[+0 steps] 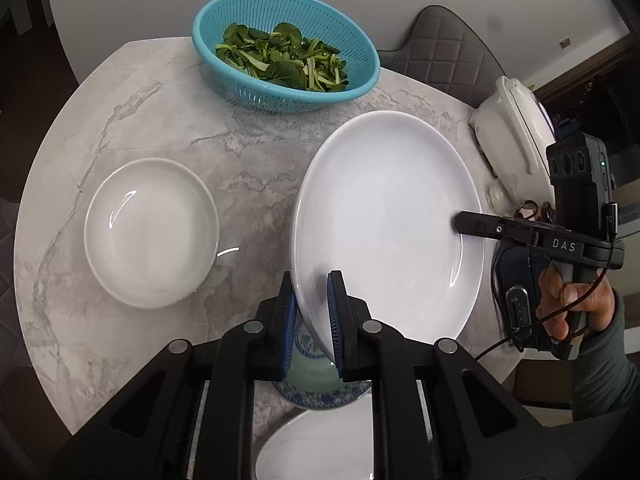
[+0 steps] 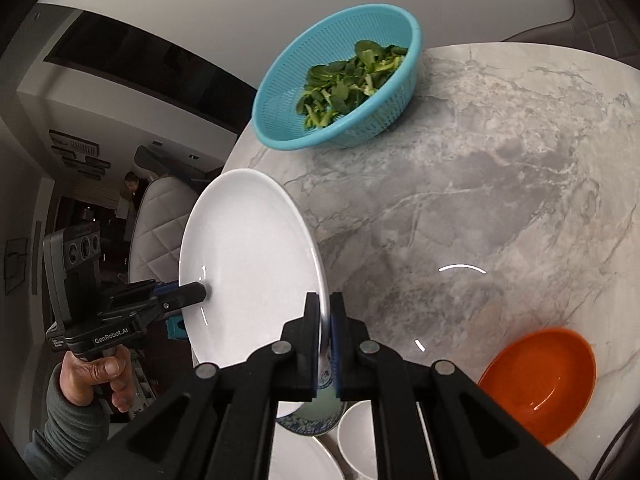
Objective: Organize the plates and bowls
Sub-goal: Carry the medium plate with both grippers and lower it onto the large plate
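A large white plate [image 1: 384,216] is held tilted above the marble table [image 1: 248,148] by both grippers. My left gripper [image 1: 314,308] is shut on its near rim; in the right wrist view it [image 2: 200,294] shows at the plate's left edge. My right gripper [image 2: 325,332] is shut on the plate's [image 2: 248,264] opposite rim; in the left wrist view it [image 1: 460,226] shows at the right. A white bowl [image 1: 150,232] sits on the table to the left. A blue-patterned bowl [image 1: 316,384] sits under the plate. An orange bowl [image 2: 540,380] sits at the right.
A teal colander [image 1: 286,52] of green leaves stands at the table's far edge. Another white plate [image 1: 316,448] and a small white bowl [image 2: 358,436] lie near the front edge. A white appliance [image 1: 516,136] stands at the right. Quilted chairs [image 1: 444,48] surround the table.
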`<action>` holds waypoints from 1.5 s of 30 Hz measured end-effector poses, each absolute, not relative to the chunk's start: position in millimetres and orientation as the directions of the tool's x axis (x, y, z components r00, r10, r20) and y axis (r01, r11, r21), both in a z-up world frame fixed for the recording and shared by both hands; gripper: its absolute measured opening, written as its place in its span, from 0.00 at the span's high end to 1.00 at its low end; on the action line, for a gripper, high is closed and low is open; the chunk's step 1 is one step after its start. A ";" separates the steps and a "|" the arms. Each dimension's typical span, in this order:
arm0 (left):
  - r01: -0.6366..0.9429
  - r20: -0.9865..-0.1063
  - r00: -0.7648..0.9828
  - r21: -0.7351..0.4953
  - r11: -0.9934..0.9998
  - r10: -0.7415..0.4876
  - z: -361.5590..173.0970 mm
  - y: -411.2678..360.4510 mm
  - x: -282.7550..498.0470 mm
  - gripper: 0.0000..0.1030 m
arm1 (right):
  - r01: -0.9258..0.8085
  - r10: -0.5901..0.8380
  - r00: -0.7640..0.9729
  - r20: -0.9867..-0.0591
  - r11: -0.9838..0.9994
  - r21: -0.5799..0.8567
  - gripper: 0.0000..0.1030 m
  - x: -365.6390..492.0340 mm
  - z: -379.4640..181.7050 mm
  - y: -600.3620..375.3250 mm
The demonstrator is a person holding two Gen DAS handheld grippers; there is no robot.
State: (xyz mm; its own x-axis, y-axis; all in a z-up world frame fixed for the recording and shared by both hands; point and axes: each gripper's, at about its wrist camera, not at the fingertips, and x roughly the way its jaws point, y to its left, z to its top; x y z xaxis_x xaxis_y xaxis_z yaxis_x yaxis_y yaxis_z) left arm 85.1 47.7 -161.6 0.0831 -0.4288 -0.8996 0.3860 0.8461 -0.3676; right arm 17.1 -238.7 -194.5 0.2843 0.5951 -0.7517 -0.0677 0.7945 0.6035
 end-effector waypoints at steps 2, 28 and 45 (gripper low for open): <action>0.381 -0.897 0.089 -0.371 0.847 -0.433 -154.7 60.0 64.2 0.87 | -0.084 0.599 0.287 -0.748 0.793 0.603 0.93 4.3 -187.0 -232.3; 0.242 -0.910 -0.039 -0.409 0.880 -0.412 -245.5 155.2 -204.1 0.87 | -0.071 0.561 0.109 -0.820 0.828 0.557 0.93 -204.2 -249.8 -149.5; 0.247 -0.944 -0.040 -0.327 0.912 -0.327 -294.3 134.4 -220.5 0.87 | -0.052 0.518 0.069 -0.852 0.855 0.516 0.92 -217.3 -315.8 -140.0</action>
